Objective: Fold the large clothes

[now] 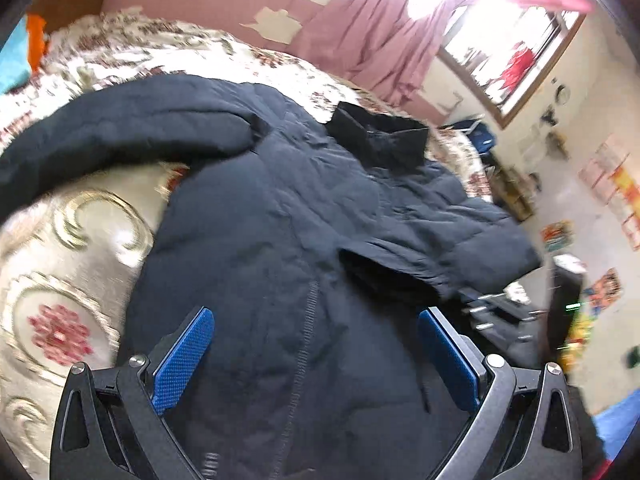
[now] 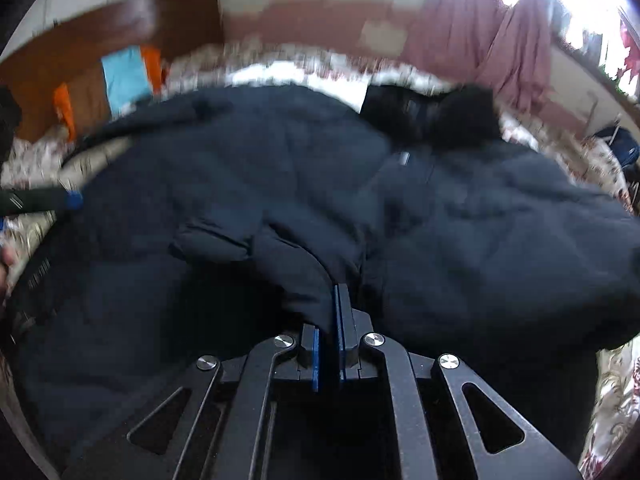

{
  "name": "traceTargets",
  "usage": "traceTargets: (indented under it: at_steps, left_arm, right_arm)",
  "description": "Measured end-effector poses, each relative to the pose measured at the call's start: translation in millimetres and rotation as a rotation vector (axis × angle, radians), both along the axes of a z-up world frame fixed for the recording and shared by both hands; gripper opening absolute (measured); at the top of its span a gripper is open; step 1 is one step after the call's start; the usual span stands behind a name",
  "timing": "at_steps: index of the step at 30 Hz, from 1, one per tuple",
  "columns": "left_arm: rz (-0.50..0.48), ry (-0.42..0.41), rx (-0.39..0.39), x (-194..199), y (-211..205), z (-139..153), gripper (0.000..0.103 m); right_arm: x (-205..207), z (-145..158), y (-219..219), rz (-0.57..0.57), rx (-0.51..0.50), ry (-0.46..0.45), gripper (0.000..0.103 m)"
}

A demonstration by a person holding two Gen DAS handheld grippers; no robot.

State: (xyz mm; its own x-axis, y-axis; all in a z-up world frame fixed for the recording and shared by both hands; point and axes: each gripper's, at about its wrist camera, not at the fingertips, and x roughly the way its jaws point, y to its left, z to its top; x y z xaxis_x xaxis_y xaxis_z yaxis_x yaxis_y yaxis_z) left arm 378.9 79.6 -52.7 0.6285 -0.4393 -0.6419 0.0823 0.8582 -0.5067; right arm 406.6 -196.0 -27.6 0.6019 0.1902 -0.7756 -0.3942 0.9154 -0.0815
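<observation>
A big dark navy padded jacket (image 1: 280, 220) lies spread on the flowered bed cover (image 1: 80, 248), its black collar (image 1: 380, 136) at the far end. One sleeve (image 1: 120, 128) stretches out to the left. My left gripper (image 1: 316, 314) hovers open over the jacket's lower body, with nothing between its blue pads. In the right wrist view the jacket (image 2: 240, 160) fills the frame. My right gripper (image 2: 335, 292) is shut on a fold of the jacket's fabric (image 2: 296, 272), which drapes over its left finger. A blue-tipped finger (image 2: 74, 200) of the left gripper shows at the left edge.
A wooden headboard (image 2: 100, 32) with blue and orange cloth (image 2: 124, 76) stands behind the bed. Pink curtains (image 1: 380, 32) hang by a bright window. Beyond the bed's right edge the floor (image 1: 560, 240) is cluttered with small things. The bed cover (image 2: 616, 392) shows at lower right.
</observation>
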Motion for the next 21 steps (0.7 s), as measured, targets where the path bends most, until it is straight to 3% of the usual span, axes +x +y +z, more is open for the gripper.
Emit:
traceTargets:
  at_steps: [3, 5, 6, 7, 11, 18, 19, 21]
  left_arm:
    - [-0.038, 0.004, -0.071, 2, -10, -5, 0.103]
    - [-0.066, 0.012, -0.124, 7, -21, -9, 0.103]
    - [-0.079, 0.024, -0.153, 11, -28, -12, 0.103]
    - [-0.089, 0.043, -0.180, 15, -35, -15, 0.103]
    - [-0.084, 0.131, -0.268, 32, -64, -33, 0.103]
    - [-0.067, 0.184, -0.346, 52, -104, -42, 0.101]
    - [-0.059, 0.188, -0.347, 53, -107, -42, 0.100]
    - [-0.032, 0.201, -0.346, 58, -113, -43, 0.086]
  right_arm:
    - [-10, -3, 0, 0.013, 0.004, 0.019, 0.015]
    - [-24, -2, -3, 0.035, 0.031, 0.028, 0.041]
    - [-26, -5, -9, 0.053, 0.057, 0.035, 0.062]
    - [-34, -4, -18, 0.067, 0.078, 0.033, 0.067]
    - [-75, 1, -32, 0.058, 0.072, -0.024, 0.067]
    - [-118, -1, -64, -0.033, 0.150, -0.102, 0.067]
    - [-126, 0, -69, -0.045, 0.167, -0.110, 0.067]
    - [-129, -4, -77, -0.058, 0.184, -0.117, 0.067]
